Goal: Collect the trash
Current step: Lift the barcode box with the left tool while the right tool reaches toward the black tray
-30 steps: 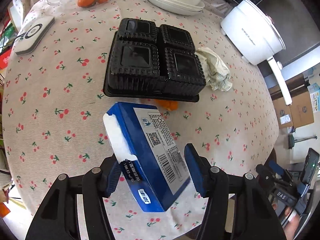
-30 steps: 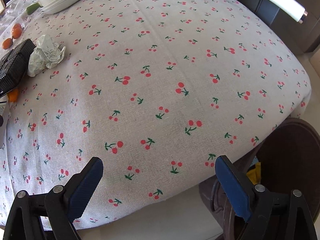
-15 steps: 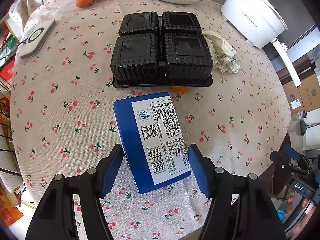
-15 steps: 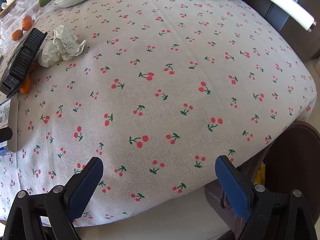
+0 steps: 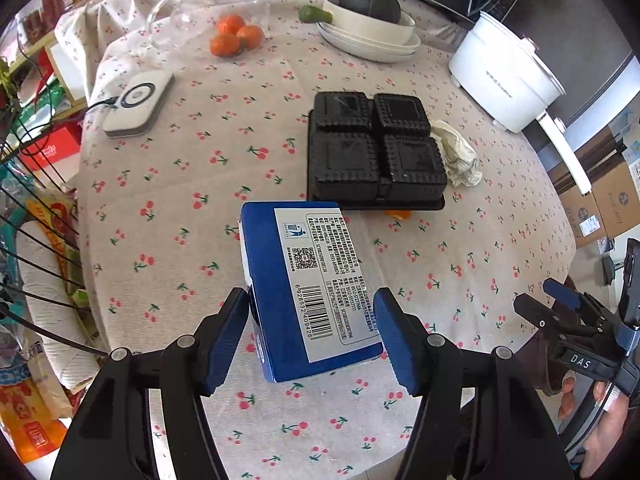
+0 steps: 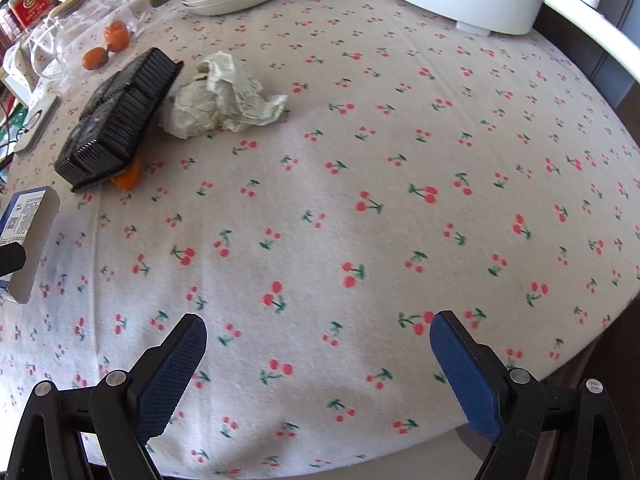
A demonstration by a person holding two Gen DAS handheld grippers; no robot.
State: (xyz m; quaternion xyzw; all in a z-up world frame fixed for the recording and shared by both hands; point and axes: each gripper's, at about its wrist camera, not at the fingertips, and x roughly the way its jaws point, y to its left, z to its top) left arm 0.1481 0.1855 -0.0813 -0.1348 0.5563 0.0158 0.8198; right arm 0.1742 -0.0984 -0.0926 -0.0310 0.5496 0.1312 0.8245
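Observation:
A blue carton [image 5: 308,280] with a white barcode label sits between the fingers of my left gripper [image 5: 310,320]. The jaws are closing on it, pads against both long sides, and it hangs just above the cherry-print tablecloth. The carton's end also shows at the left edge of the right wrist view [image 6: 24,216]. Beyond it lie a black four-cell plastic tray [image 5: 376,152], a crumpled paper wad [image 5: 458,156] beside it, and an orange peel [image 6: 130,176] under the tray's near corner. My right gripper [image 6: 318,344] is open and empty over the table's near edge.
A white electric pot [image 5: 508,80] with a long handle stands at the back right. Stacked white dishes [image 5: 372,36] hold a dark squash. Tangerines [image 5: 234,36], a glass jug and a white charger pad [image 5: 136,104] lie at the back left. A wire rack of bags stands left of the table.
The left gripper drew back and up with the carton, so the tray looks farther away. The right gripper moved in over the table; the paper wad and tray now sit nearer its centre.

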